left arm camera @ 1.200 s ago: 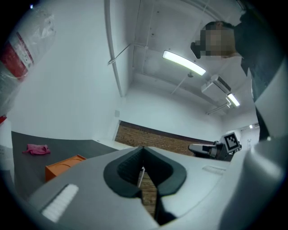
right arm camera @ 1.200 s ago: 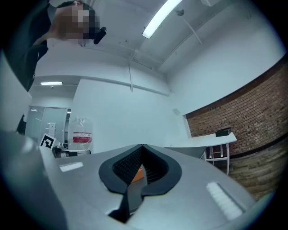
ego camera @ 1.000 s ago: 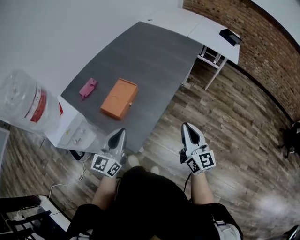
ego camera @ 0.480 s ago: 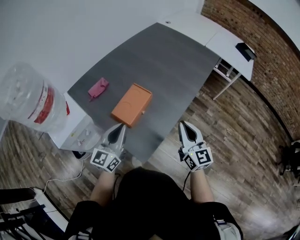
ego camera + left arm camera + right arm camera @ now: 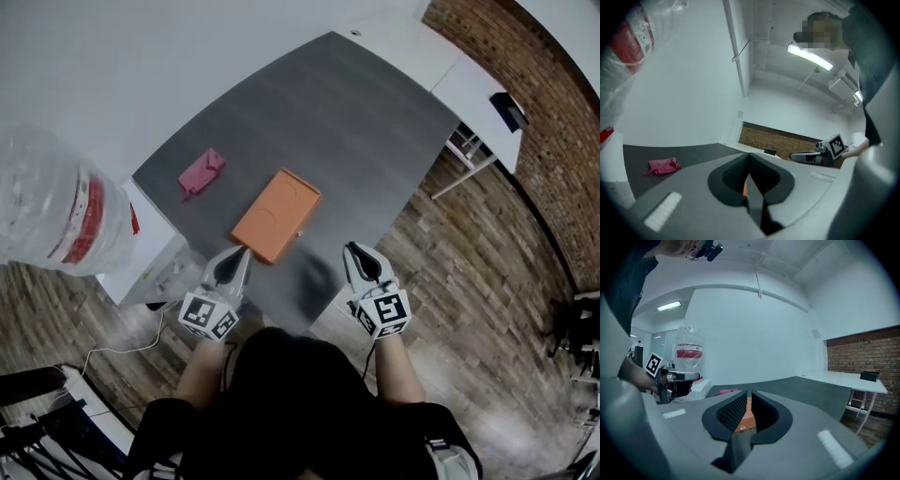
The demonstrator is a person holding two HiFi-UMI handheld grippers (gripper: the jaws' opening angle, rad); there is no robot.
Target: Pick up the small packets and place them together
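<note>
Pink packet (image 5: 201, 171) well beyond left gripper (image 5: 241, 255)

Water jug (image 5: 52, 211) stands beside a grey table (image 5: 361, 122); a white desk (image 5: 450, 75) lines the brick wall (image 5: 562, 122).

You had bright, even, cool light throughout. It came from overhead: a tube light (image 5: 810, 55) glared white in the left gripper view, and a second tube light (image 5: 669, 306) showed paler in the right gripper view. The white wall (image 5: 112, 75) was nearly washed out, while the grey table (image 5: 366, 131) took a soft sheen and carried one blurred dark shadow (image 5: 314, 278) at its near edge. The pink packet (image 5: 201, 172) read clearly. Your head view bent straight lines hard towards its edges. Both gripper views were rounder still, with black corners, and whatever sat closest to their lenses was soft and out of focus. The clear water bottle (image 5: 52, 211) at the left caught pale highlights.
</note>
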